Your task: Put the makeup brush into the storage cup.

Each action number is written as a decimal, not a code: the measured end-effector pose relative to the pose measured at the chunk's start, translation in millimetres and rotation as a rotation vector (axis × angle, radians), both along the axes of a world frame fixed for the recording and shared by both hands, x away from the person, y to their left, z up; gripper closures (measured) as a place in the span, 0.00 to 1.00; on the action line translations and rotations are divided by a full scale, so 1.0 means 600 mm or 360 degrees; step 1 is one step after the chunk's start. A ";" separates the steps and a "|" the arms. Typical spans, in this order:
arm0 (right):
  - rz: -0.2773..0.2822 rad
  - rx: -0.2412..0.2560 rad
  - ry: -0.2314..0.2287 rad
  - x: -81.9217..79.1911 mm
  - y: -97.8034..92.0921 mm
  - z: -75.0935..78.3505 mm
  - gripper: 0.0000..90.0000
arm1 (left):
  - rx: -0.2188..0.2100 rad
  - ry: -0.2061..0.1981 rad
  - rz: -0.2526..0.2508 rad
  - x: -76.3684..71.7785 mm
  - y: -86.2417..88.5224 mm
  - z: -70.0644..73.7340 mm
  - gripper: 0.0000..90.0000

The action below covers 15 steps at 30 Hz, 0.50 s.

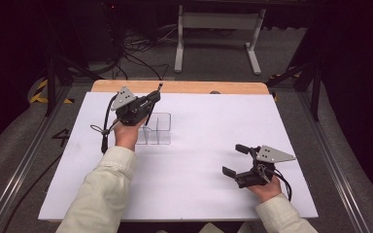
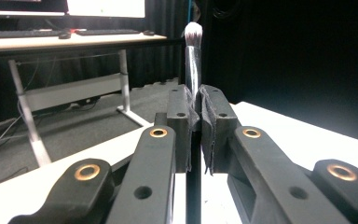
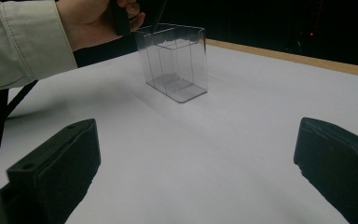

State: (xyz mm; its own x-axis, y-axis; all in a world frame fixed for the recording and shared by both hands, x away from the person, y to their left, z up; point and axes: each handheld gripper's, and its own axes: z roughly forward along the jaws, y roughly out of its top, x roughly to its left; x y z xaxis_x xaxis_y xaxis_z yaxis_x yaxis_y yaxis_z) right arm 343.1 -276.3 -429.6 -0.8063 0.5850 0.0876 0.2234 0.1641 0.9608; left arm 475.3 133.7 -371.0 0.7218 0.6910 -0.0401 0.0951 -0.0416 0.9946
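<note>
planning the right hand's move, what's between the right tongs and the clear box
Nothing: the stretch between the right tongs and the clear box is bare white table, seen in the right gripper view and in the high view.

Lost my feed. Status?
Left gripper shut on makeup brush, above clear organizer. Right gripper open, idle. Nothing blocking.
</note>
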 end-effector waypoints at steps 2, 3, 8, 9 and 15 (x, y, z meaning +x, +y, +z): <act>0.0001 -0.0001 0.0001 0.000 0.000 0.000 0.01 | -0.0002 0.0005 0.0002 0.000 0.000 -0.002 0.92; 0.0002 -0.0001 0.0003 0.000 0.000 0.000 0.01 | 0.0006 0.0008 0.0009 0.000 -0.001 -0.005 0.92; 0.0001 0.0005 0.0009 0.000 0.000 0.000 0.01 | 0.0010 0.0022 0.0018 -0.001 -0.001 -0.009 0.92; 0.0004 0.0008 0.0012 0.000 0.001 -0.001 0.01 | 0.0007 0.0023 0.0020 -0.001 -0.001 -0.010 0.92; 0.0008 0.0007 0.0011 -0.001 0.002 -0.001 0.01 | 0.0008 0.0051 0.0012 -0.002 -0.001 -0.014 0.92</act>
State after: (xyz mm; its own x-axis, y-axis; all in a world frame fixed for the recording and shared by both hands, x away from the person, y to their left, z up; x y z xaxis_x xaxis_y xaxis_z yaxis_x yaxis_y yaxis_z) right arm 342.8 -275.1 -430.0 -0.8084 0.5808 0.0954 0.2291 0.1612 0.9600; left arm 474.3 133.3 -379.3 0.7148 0.6967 -0.0596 0.1271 -0.0457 0.9908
